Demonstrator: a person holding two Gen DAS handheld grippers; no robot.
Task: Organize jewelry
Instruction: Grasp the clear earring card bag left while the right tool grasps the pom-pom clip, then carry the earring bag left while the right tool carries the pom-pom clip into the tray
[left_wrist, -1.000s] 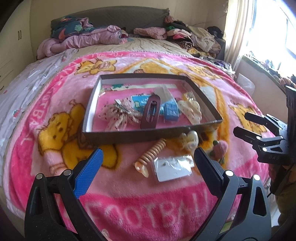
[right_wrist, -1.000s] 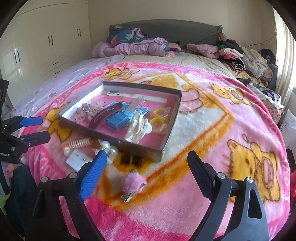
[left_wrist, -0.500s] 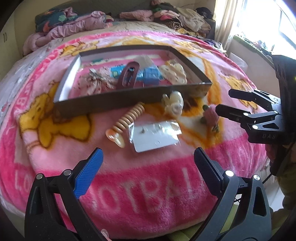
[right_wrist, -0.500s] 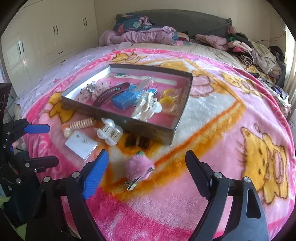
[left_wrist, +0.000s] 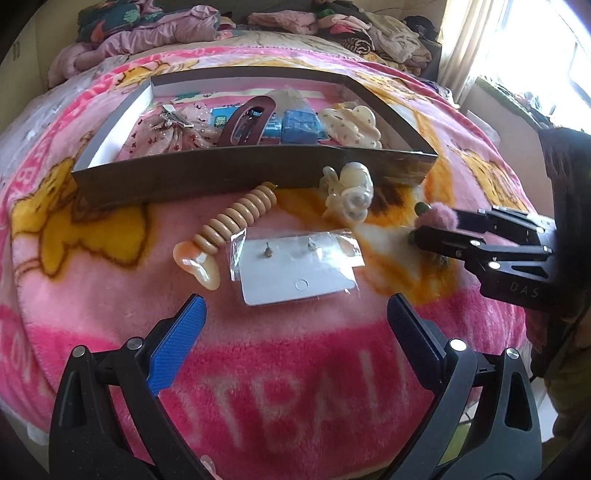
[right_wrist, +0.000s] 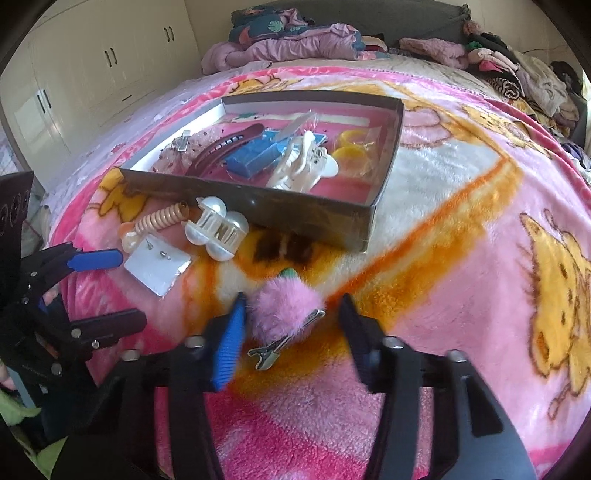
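A fluffy pink pom-pom hair clip (right_wrist: 286, 308) lies on the pink blanket between the fingers of my right gripper (right_wrist: 291, 299). The jaws are closing: the blue pad (right_wrist: 229, 339) is at the pom-pom's left side, and a gap remains on the right. From the left wrist the same pom-pom (left_wrist: 439, 218) shows at the right gripper's tips. My left gripper (left_wrist: 295, 306) hangs open just short of an earring card in a clear sleeve (left_wrist: 295, 266). Beside the card lie a beige spiral hair tie (left_wrist: 236, 218) and a pearl claw clip (left_wrist: 351, 192).
A shallow brown cardboard tray (left_wrist: 221, 177) behind the loose items holds a dark red barrette, blue packets, a white claw clip and other hair pieces. Clothes are piled at the bed's head (right_wrist: 295, 40). Cupboards (right_wrist: 92, 74) stand at the left.
Both grippers have sunk toward the blanket. The right gripper's jaws have narrowed around the pink pom-pom clip. The left gripper stays wide open.
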